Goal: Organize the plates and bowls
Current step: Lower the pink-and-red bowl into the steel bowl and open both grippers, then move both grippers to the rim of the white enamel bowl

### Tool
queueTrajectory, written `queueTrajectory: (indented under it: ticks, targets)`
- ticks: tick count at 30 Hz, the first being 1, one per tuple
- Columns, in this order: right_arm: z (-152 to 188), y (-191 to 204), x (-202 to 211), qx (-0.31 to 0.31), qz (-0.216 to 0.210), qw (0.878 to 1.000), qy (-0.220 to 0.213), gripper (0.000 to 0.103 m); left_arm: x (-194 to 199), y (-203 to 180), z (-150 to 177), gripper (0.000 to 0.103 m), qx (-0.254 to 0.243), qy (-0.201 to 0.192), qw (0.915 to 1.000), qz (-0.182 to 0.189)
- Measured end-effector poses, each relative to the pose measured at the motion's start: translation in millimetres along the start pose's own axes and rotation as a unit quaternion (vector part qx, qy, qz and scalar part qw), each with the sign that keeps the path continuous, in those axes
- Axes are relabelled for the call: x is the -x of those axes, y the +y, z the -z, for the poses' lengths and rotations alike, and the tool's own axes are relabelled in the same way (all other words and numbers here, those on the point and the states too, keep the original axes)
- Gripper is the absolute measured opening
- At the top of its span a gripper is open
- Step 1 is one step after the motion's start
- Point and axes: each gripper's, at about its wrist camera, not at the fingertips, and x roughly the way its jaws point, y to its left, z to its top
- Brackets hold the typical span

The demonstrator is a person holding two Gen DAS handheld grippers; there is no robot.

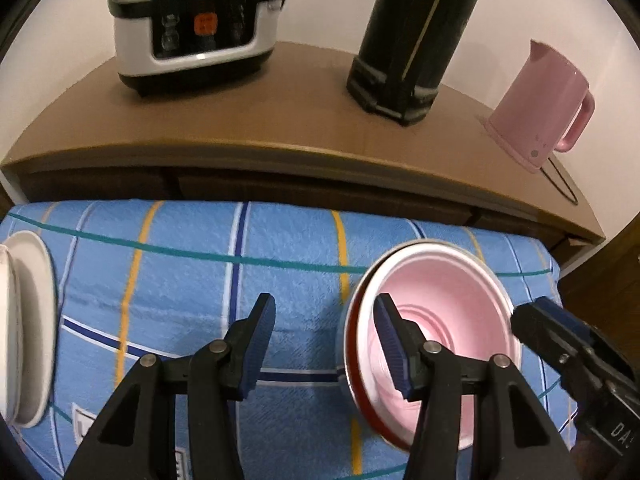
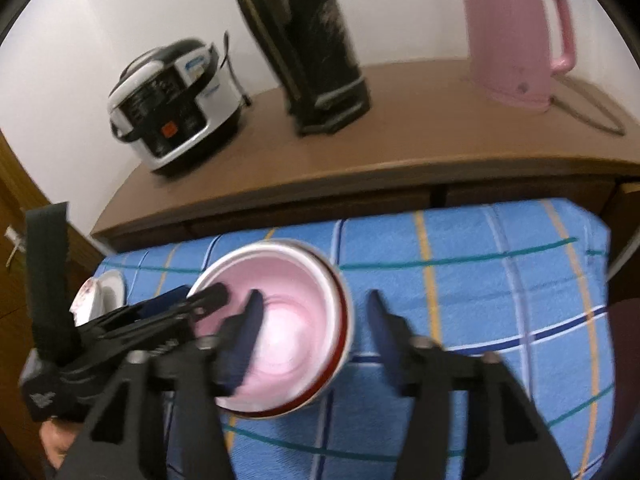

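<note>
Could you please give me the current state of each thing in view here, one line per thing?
Pink bowl: upright on the blue cloth, nested in a red-rimmed bowl, empty.
White plates: at the cloth's left edge.
Left gripper: open, holding nothing.
Right gripper: open, astride the bowl's rim, no grip.
Pink kettle: upright on the cabinet.
Rice cooker: lid closed.

The pink bowl [image 1: 448, 292] looks like smooth glossy plastic. The checked cloth [image 1: 192, 280] is matt with a rough weave. The bench [image 1: 248, 120] is matt wood-look board. The pink kettle [image 1: 540, 108] is smooth satin plastic.
</note>
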Motion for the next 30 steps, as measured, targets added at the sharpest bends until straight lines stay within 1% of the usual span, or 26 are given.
queueTrajectory:
  ticks: [1, 4, 6, 8, 10, 12, 16, 18, 22, 27, 30]
  targets:
    - [-1.0, -2.0, 6.1, -0.005, -0.005, 1.000, -0.007, 0.061, 5.8, 0.2, -0.9, 0.055, 0.000, -0.006, 1.0000, 0.001]
    - [-2.2, -7.8, 23.9, -0.017, -0.012, 1.000, -0.023, 0.062, 21.0, 1.3, -2.0, 0.061, 0.010, -0.014, 0.9998, 0.003]
    - [-0.5, -9.9, 33.8, -0.012, -0.004, 0.999, -0.032, 0.063, 33.9, -0.1, -1.9, 0.063, 0.015, -0.024, 0.9996, 0.005]
    - [5.1, -12.8, 44.7, -0.010, 0.003, 0.999, -0.042, 0.067, 45.1, -6.8, 1.9, 0.065, 0.004, -0.037, 0.9993, 0.002]
    - [13.5, -14.7, 53.3, -0.004, 0.012, 0.999, -0.045, 0.071, 54.2, -19.2, 10.6, 0.070, -0.019, -0.049, 0.9986, -0.003]
    - [21.3, -14.8, 58.9, 0.008, 0.030, 0.999, -0.044, 0.071, 59.5, -33.3, 24.0, 0.070, -0.041, -0.055, 0.9976, -0.007]
    - [39.9, -19.0, 71.9, 0.033, 0.096, 0.994, -0.044, 0.072, 68.3, -56.9, 50.9, 0.070, -0.087, -0.078, 0.9925, -0.035]
    - [51.5, -23.1, 80.5, 0.039, 0.121, 0.991, -0.049, 0.072, 71.7, -64.9, 63.0, 0.070, -0.099, -0.084, 0.9907, -0.040]
    - [68.5, -30.3, 92.5, 0.035, 0.140, 0.988, -0.053, 0.072, 74.9, -76.5, 82.5, 0.070, -0.104, -0.075, 0.9914, -0.027]
    - [88.0, -29.4, 108.3, 0.046, 0.182, 0.979, -0.079, 0.072, 79.1, -92.0, 100.9, 0.070, -0.115, -0.087, 0.9883, -0.050]
    - [98.3, -33.3, 109.4, 0.041, 0.182, 0.980, -0.073, 0.072, 80.3, -99.1, 112.1, 0.070, -0.126, -0.087, 0.9863, -0.060]
